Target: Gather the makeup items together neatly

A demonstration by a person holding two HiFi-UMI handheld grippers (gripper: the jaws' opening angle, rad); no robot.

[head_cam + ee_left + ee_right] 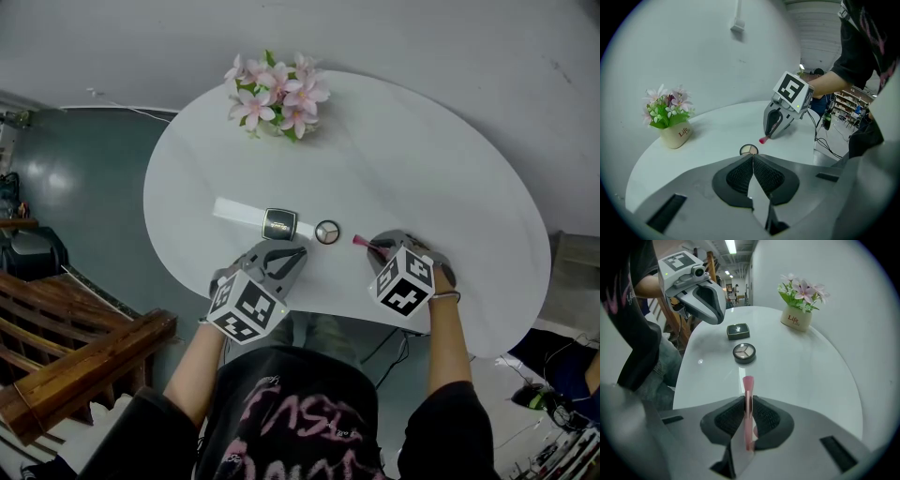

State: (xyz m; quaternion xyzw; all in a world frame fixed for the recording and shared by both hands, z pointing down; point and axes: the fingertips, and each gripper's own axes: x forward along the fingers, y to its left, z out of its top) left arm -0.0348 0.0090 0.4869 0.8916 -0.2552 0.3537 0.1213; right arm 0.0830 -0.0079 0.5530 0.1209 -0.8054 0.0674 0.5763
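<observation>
A pink makeup brush (748,389) sticks out forward from my right gripper (748,401), which is shut on its handle. In the head view that gripper (377,247) hovers low over the white table (450,187), brush tip (360,241) pointing left. Just left of the tip lies a round eyeshadow compact (327,232) (743,351) (749,150). Beyond it sit a dark square compact (278,224) (738,331) and a white oblong item (239,211). My left gripper (281,258) (753,157) is shut with nothing in it, near the table's front edge behind the compacts.
A pot of pink flowers (277,94) (670,119) (799,303) stands at the table's far side. The table's curved front edge (328,309) runs close under both grippers. A wooden railing (75,347) lies below left, cables (539,394) on the floor at right.
</observation>
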